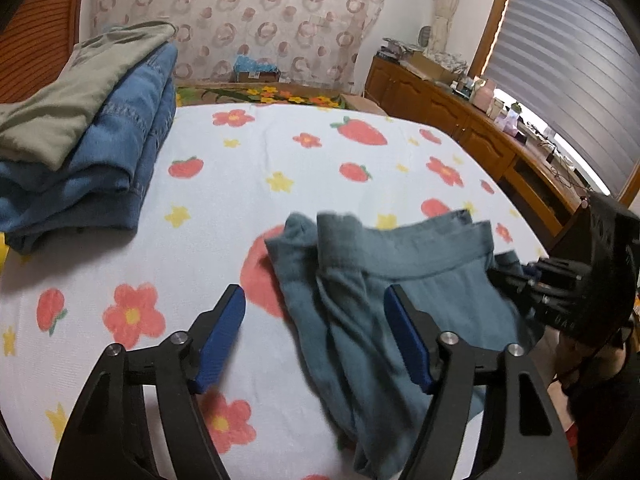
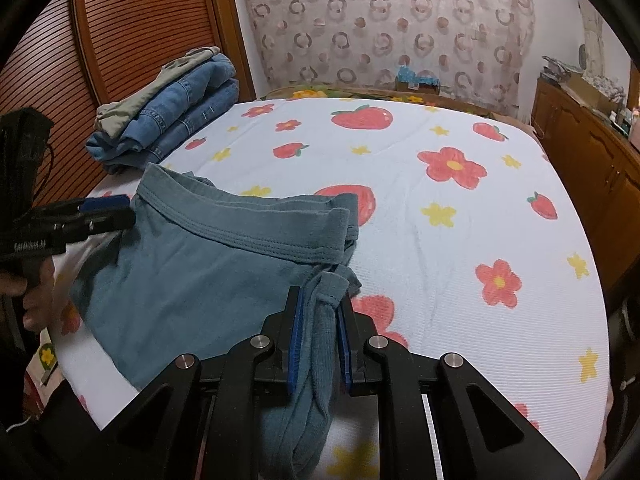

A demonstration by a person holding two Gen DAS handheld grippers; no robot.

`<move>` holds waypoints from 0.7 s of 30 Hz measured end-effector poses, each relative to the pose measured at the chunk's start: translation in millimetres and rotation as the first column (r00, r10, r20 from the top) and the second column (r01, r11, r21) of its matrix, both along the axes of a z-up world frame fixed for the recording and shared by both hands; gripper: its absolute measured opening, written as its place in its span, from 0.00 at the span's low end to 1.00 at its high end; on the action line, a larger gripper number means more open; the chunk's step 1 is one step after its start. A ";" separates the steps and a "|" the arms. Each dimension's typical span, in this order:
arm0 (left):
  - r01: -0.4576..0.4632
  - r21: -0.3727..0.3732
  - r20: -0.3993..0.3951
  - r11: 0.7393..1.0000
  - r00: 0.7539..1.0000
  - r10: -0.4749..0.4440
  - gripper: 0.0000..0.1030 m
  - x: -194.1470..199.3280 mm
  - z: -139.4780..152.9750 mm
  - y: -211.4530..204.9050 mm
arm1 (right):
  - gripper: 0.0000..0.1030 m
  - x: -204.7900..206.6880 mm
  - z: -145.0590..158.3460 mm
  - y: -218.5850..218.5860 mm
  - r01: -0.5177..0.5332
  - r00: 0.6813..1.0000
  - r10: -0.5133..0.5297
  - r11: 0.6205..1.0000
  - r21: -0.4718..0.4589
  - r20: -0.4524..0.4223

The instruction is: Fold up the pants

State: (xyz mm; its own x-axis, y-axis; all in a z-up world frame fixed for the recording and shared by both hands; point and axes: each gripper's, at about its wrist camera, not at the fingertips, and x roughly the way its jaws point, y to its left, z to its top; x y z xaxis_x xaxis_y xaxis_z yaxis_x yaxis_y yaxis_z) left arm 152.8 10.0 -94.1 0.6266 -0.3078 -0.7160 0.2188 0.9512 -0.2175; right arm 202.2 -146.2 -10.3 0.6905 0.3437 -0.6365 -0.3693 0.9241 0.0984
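The teal pants (image 2: 208,264) lie bunched at the bed's (image 2: 440,208) near edge, the right gripper (image 2: 320,332) pinching one waistband corner while the left gripper (image 1: 316,336), jaws spread, reaches to square the other.

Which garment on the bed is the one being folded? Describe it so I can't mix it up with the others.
On the strawberry-and-flower bedsheet, look at the near edge, away from the folded stack of jeans and an olive garment by the wooden shutter door. The teal pants lie loose, waistband up, one bunched edge clamped in the right tool.
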 end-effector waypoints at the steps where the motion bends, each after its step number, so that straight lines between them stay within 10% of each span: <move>1: 0.000 0.008 -0.002 1.000 1.000 0.000 0.64 3.1 1.1 -1.1 | 0.15 0.3 0.0 -0.6 0.000 1.000 0.000 1.000 0.005 -0.002; 21: 0.018 0.049 -0.031 0.999 0.999 -0.017 0.58 22.7 -15.3 -9.4 | 0.15 2.1 -0.1 -1.5 0.001 1.000 -0.001 1.000 0.021 -0.007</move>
State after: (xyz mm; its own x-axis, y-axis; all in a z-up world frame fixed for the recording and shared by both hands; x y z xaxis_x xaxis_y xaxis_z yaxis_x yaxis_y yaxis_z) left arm 175.5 0.6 -109.4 0.5993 -0.2822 -0.7492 0.2295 0.9571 -0.1769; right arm 204.3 -147.6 -10.5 0.6863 0.3564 -0.6341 -0.3678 0.9221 0.1202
